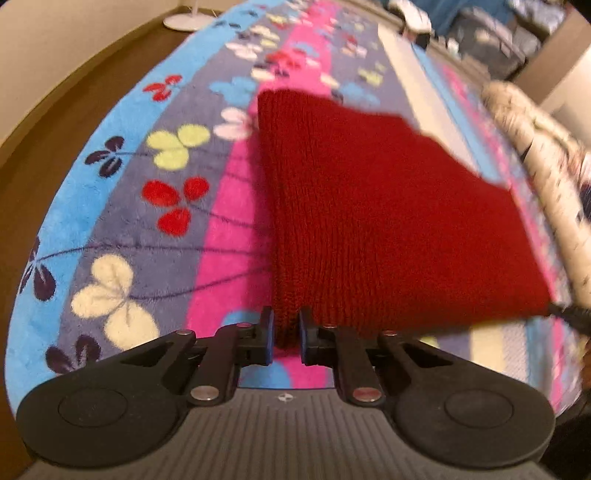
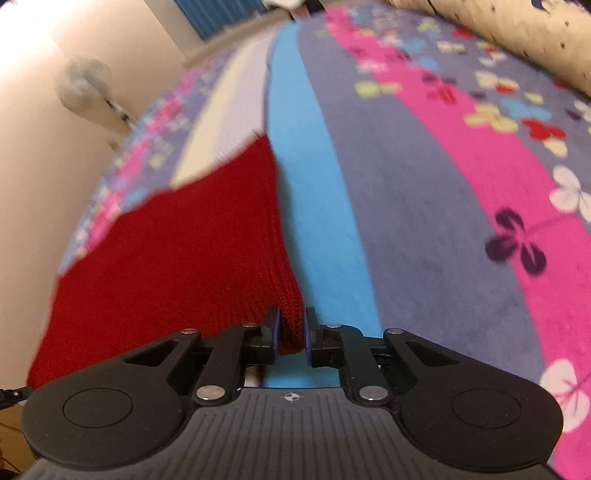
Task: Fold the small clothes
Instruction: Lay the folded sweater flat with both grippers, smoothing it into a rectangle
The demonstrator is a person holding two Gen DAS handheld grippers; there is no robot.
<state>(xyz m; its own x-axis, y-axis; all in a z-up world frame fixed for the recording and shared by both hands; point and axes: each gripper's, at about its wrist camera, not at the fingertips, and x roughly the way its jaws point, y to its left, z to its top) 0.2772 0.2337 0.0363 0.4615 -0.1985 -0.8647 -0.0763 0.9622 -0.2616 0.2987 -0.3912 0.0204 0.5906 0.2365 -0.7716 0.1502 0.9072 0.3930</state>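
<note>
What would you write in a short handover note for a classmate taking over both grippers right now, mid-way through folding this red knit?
Left gripper: shut on one corner of the red knit garment.
Right gripper: shut on the other near corner of the same garment.
Where: the knit is stretched between both grippers over the flowered blanket; whether its far edge rests on the blanket cannot be told.
Done: both corners gripped.
Left: likely carry the near edge over to the far edge, lay it flat, release.

One red knit, two grippers, one blanket

One red knit cloth (image 1: 369,206) ran forward from between the jaws of two grippers, left (image 1: 286,332) and right (image 2: 291,334); one flowered blanket (image 1: 155,229) lay beneath, one spotted cushion (image 1: 535,155) beyond, one white stand base (image 1: 186,20) farther off.
</note>
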